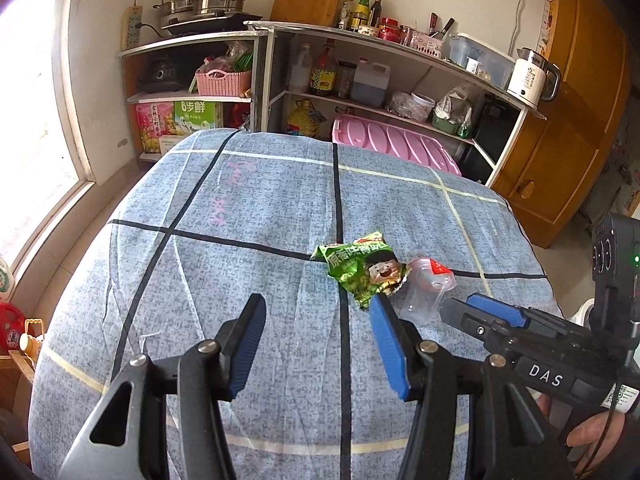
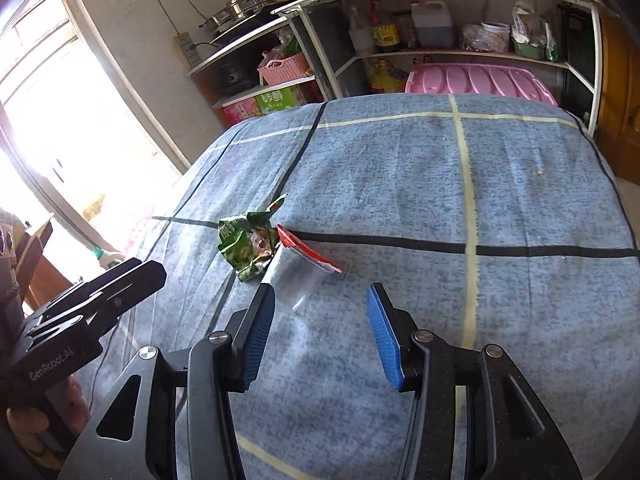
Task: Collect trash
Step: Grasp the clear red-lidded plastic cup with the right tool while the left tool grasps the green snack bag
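Left gripper (image 1: 318, 304): standing released, nothing between its 2 pads.
Green wrapper (image 1: 362, 270): lying crumpled on the blue checked cloth (image 1: 240, 208), touching the cup.
Clear plastic cup (image 1: 426, 294): lying tipped over.
Right gripper (image 2: 320, 294): released, straddling the cup's base.

A crumpled green wrapper (image 1: 362, 274) with a cartoon face lies on the blue checked cloth (image 1: 248, 216). Touching its right side, a clear plastic cup (image 1: 426, 294) lies tipped over, with what seems a red label at its rim.
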`<state>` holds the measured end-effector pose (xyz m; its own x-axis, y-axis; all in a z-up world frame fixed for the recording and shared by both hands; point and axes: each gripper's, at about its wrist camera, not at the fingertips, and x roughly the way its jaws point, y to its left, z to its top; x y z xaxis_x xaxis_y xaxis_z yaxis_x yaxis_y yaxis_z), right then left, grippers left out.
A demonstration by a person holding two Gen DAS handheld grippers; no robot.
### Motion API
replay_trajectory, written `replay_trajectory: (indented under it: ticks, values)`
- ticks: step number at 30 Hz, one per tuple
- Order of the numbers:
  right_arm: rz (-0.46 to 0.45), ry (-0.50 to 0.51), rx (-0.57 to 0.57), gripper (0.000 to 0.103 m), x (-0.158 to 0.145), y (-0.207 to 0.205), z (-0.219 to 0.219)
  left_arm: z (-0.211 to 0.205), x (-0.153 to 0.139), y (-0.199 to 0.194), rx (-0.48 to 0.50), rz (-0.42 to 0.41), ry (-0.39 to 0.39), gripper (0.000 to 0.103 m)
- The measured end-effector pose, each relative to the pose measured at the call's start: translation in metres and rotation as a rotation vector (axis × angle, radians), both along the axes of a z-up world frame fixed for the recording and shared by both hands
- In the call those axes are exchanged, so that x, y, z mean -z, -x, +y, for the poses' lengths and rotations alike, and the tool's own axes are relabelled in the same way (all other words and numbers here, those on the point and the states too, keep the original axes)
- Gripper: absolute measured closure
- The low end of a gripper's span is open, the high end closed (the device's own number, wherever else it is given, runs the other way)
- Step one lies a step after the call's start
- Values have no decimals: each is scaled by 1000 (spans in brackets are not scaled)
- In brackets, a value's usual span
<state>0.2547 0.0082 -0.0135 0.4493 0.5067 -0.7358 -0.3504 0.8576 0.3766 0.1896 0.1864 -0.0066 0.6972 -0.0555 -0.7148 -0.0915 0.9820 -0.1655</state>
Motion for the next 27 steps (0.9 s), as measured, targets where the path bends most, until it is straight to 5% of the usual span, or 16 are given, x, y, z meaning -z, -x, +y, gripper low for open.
replay_trajectory:
  ticks: [16,18,20,27]
  values:
    - [60,-58,58,51,10,-31,17,19,8,-14,-11,25,10,45]
    - [66,-61,60,56,9,-32,14,19,9,-16,-4,27,15,45]
    - [60,-31,66,73,11,-33,13,18,10,-18,-2,31,13,45]
    - [5,49,86,73,8,-28,5,9,10,-30,34,26,33,38]
